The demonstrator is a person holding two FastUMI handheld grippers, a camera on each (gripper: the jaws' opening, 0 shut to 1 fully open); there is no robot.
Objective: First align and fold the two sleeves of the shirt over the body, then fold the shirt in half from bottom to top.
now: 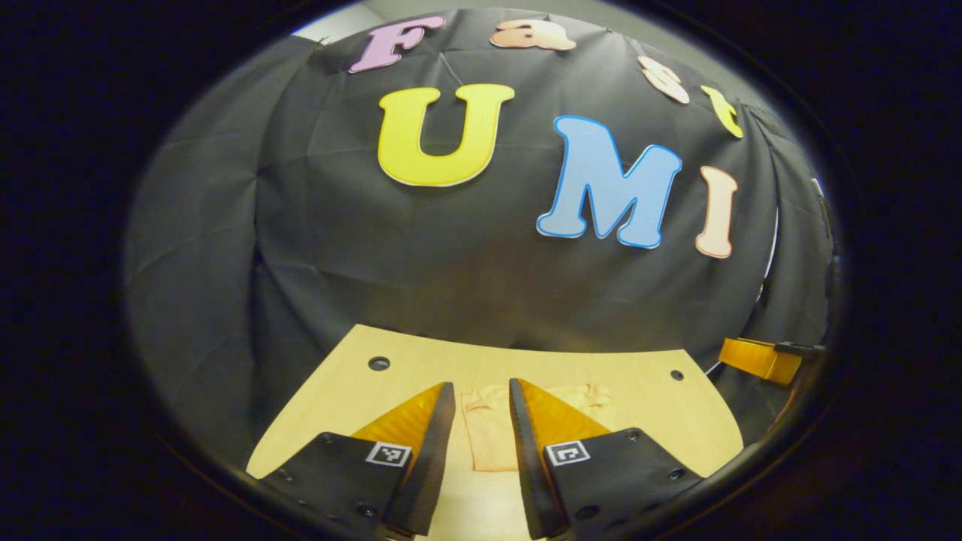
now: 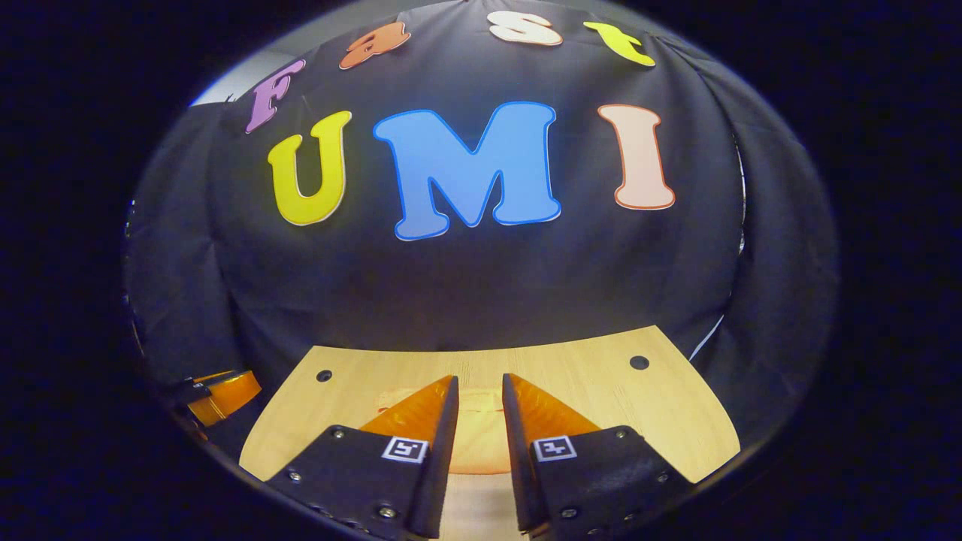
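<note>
1. The shirt (image 1: 488, 428), pale peach, is seen lying flat on the wooden bench (image 1: 639, 391), partly hidden behind the fingers in both gripper views.
2. The left hand-held gripper (image 1: 482, 409) is held above the bench with its fingers parted and nothing between them.
3. The right hand-held gripper (image 2: 479, 406) is likewise held apart from the cloth, its jaws spread and empty.
4. No sleeve appears to have been grasped yet, so the task is judged to be at its start.
5. A sleeve could be pinched together with the body layer beneath if the descent is made too deep, and the whole shirt would be dragged.
6. Misaligned sleeves could result if the two sides are lifted unevenly.
</note>
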